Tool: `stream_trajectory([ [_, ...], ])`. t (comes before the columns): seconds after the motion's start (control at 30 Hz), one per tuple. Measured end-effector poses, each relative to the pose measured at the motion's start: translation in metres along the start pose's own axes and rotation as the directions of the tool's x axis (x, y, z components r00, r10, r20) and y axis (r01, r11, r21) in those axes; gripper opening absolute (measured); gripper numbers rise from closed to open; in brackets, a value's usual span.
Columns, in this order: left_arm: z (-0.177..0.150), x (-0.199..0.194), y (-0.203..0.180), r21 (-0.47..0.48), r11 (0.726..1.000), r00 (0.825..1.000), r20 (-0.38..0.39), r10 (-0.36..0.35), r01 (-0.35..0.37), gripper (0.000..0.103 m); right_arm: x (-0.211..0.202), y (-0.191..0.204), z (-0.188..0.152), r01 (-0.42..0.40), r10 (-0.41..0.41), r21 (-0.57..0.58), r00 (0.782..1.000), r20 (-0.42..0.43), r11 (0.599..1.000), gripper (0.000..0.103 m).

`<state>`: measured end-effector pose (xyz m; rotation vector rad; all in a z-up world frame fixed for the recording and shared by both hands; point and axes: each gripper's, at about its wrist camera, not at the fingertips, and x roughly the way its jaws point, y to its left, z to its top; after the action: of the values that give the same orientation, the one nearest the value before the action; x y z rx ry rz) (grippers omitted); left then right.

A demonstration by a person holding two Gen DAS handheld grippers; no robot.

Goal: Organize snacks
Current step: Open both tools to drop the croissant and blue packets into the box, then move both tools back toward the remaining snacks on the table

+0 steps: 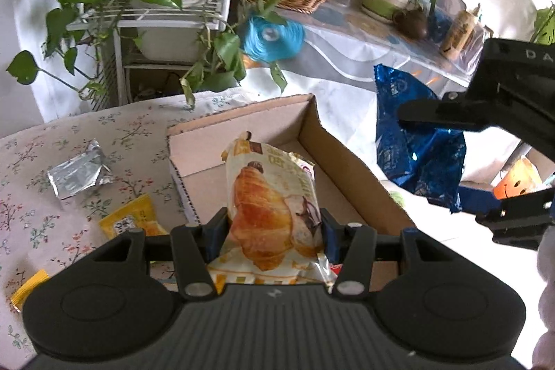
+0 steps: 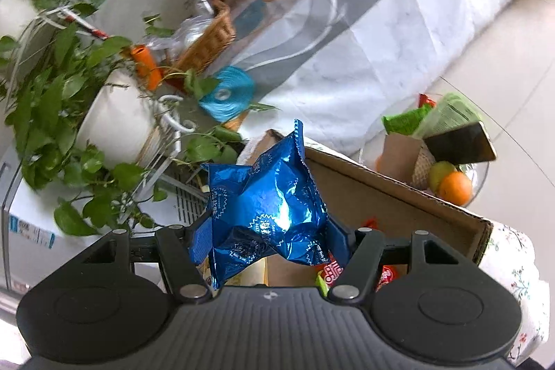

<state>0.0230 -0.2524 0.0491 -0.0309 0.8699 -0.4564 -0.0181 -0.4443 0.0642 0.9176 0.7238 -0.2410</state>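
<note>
While your left tool clamps the croissant packet above the cardboard box, release low. Your right tool grips the blue bag; its slick foil could slip.

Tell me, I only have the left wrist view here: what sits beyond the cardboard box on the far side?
Observer: A glass bowl with an orange and green packets.
Operator: Is anything already in the box?
Observer: Yes, red packets lie inside, beneath the right tongs.
Operator: And the blue bag?
Observer: It is crumpled, pinched low between the tongs' fingers, standing up above the box.
</note>
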Motion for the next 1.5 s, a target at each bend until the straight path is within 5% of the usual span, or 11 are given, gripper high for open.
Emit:
stream_trajectory([
  [0.17,0.004,0.006,-0.007,0.017,1.000,1.000,-0.008,0.011,-0.011,0.055,0.005,-0.005,0.001,0.031,-0.031,0.047,1.000,-0.001,0.998,0.074],
  [0.3,0.007,-0.001,-0.008,0.015,1.000,1.000,0.018,-0.005,0.005,0.080,0.007,-0.007,0.001,0.033,-0.033,0.082,0.999,-0.007,0.996,0.082],
  [0.97,0.005,-0.025,0.028,0.083,0.995,0.999,0.021,0.049,-0.050,0.089,0.019,0.015,-0.007,-0.008,0.007,-0.016,0.999,-0.051,1.000,0.088],
  [1.5,0.001,-0.047,0.105,-0.044,0.994,0.995,-0.010,0.097,-0.097,0.090,0.033,0.044,-0.022,-0.045,0.031,-0.142,0.995,-0.095,0.989,0.092],
])
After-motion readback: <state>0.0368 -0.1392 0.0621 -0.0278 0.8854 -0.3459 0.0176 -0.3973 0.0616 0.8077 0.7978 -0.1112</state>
